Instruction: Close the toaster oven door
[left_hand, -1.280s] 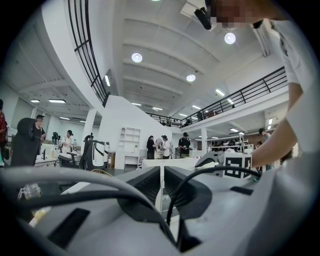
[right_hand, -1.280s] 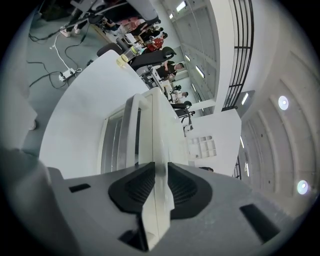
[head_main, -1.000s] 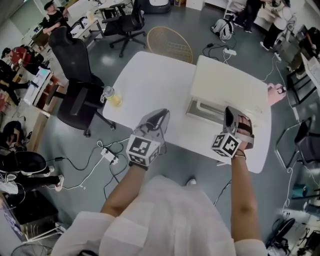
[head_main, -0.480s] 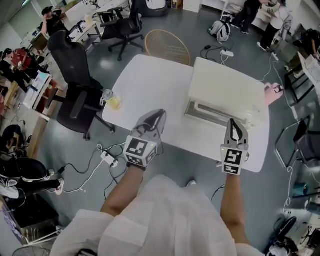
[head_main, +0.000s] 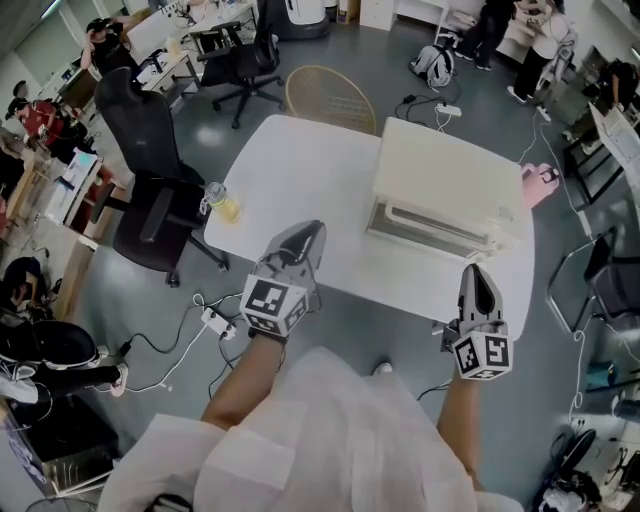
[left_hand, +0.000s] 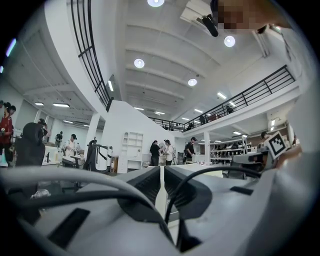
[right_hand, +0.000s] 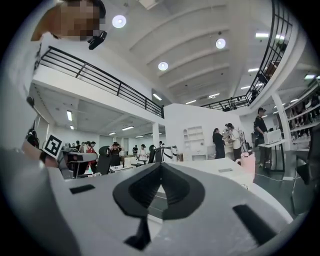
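The cream toaster oven (head_main: 450, 180) stands on the right half of the white table (head_main: 300, 170). Its door is up against the front, with the bar handle (head_main: 430, 222) running across it. My right gripper (head_main: 477, 272) hovers at the table's near right edge, a short way in front of the oven and apart from it, shut and empty. My left gripper (head_main: 312, 232) hangs over the table's near edge, left of the oven, also shut with nothing in it. In the right gripper view the closed jaws (right_hand: 161, 167) point at the oven's top (right_hand: 215, 167).
A cup of yellow drink (head_main: 222, 193) sits at the table's left edge. Black office chairs (head_main: 150, 200) stand to the left, and a round wicker piece (head_main: 335, 90) lies beyond the table. A power strip with cables (head_main: 215, 315) lies on the floor. A pink object (head_main: 540, 185) is by the oven's right side.
My right gripper has pulled back from the oven's front right corner to the near table edge and its jaws have closed. The left gripper has barely moved.
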